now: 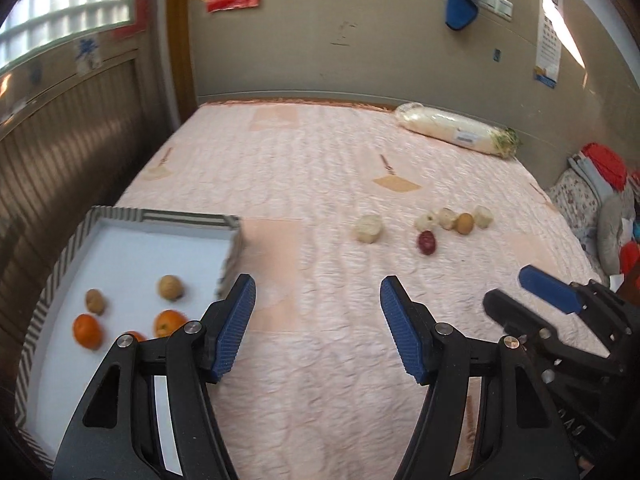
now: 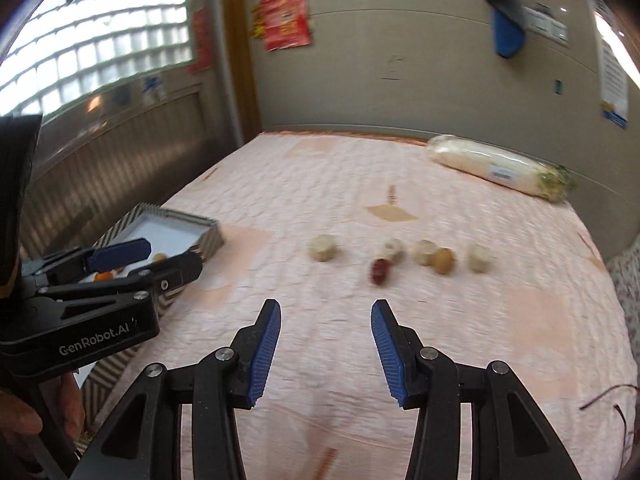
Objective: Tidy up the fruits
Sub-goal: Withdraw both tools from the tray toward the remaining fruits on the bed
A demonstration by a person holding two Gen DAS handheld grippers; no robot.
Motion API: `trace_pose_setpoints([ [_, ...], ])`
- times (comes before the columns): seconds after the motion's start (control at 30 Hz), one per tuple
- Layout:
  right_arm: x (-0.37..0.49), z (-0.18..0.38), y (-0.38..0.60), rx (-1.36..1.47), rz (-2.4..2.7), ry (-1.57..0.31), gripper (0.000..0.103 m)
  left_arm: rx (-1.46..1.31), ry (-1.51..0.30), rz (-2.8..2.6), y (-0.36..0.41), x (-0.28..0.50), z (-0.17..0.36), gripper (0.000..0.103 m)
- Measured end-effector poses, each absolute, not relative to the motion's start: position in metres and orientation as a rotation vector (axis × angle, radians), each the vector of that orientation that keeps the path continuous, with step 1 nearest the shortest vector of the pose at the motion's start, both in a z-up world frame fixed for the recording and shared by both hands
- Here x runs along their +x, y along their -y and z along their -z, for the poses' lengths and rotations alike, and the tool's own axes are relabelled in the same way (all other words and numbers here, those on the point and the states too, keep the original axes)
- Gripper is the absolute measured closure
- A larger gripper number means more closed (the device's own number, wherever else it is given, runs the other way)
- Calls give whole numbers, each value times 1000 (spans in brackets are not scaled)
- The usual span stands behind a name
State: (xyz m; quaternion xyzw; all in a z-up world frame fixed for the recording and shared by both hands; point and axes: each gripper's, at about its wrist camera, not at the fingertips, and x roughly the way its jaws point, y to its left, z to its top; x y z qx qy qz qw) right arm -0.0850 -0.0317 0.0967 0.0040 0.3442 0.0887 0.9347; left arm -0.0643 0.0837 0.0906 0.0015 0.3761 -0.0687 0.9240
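Note:
A tray (image 1: pixel 160 216) with a striped rim lies at the left of the pink bed; it holds oranges (image 1: pixel 87 331) and two brownish fruits (image 1: pixel 171 287). Farther out on the quilt lie several loose fruits: a pale one (image 1: pixel 368 229), a dark red one (image 1: pixel 427 242), a brown one (image 1: pixel 464 223) and more pale ones. My left gripper (image 1: pixel 318 282) is open and empty, over the quilt beside the tray's right wall. My right gripper (image 2: pixel 326 306) is also open and empty, short of the red fruit (image 2: pixel 380 271). It also shows at the right of the left wrist view, right gripper (image 1: pixel 508 288).
A long white vegetable in plastic wrap (image 1: pixel 456 130) lies at the bed's far right, by the wall. Clothes and cushions (image 1: pixel 600 200) are piled off the bed's right edge. Brown panelling runs behind the tray. A hand (image 2: pixel 24 420) holds the left gripper (image 2: pixel 174 255) over the tray (image 2: pixel 208 240).

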Motion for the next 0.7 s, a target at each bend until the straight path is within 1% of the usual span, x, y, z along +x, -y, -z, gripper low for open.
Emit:
trace_pose_setpoints([
  [0.33,-80,-86,91,112,-100,-718,57,18,-844,197,-47,-38,-73,38],
  [0.53,-60,-71,88,111,-135,-748,57,16,-868,182,-47,-22,-66,38],
  [0.7,-52,-62,87,120,-137,-772,57,-10,-929,196,-42,2,-56,38],
])
